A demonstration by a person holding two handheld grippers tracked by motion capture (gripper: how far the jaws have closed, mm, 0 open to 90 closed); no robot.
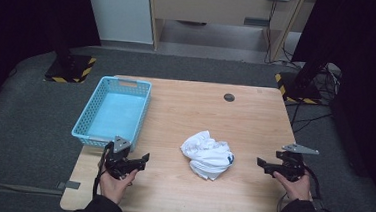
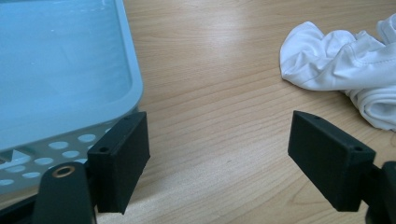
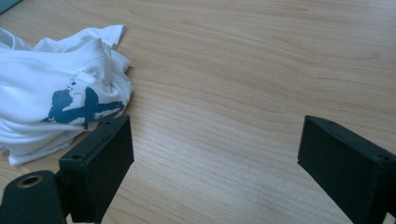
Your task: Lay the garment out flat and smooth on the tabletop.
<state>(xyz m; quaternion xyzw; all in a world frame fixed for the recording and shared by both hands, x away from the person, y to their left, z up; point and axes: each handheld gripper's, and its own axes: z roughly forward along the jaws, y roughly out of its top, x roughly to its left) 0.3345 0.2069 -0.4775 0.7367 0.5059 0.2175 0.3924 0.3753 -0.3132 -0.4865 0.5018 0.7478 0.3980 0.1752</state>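
**Now: both grippers idle, shirt untouched mid-table**

Crumpled white shirt (image 1: pixel 207 154) sits in a heap on the table (image 1: pixel 190 111), near the front edge, roughly centre, between the two hands. Blue basket (image 1: pixel 113 112) stands empty at the table's left side, apart from the shirt.

Left gripper (image 1: pixel 142 162) hovers low just in front of the basket's near corner, jaws wide apart, nothing between them; in the left gripper view there is bare wood in the gap, with the basket wall beside one jaw and the shirt off to the far right. Right gripper (image 1: pixel 263 165) sits to the shirt's right, jaws likewise spread wide and empty; its own view shows the shirt (image 3: pixel 56 112) with a dark blue print just beside one jaw, whether touching I cannot tell.

Handling, as a guess: the shirt looks light, soft and floppy, with no stiff part. It will sag, unfold and drag when lifted, and thin fabric may slip from a shallow pinch. Not fragile. Best hold looks like a thick raised fold or bunched ridge on top of the heap, with jaws closing across several layers. A hem edge on each side would suit spreading it with two grippers.
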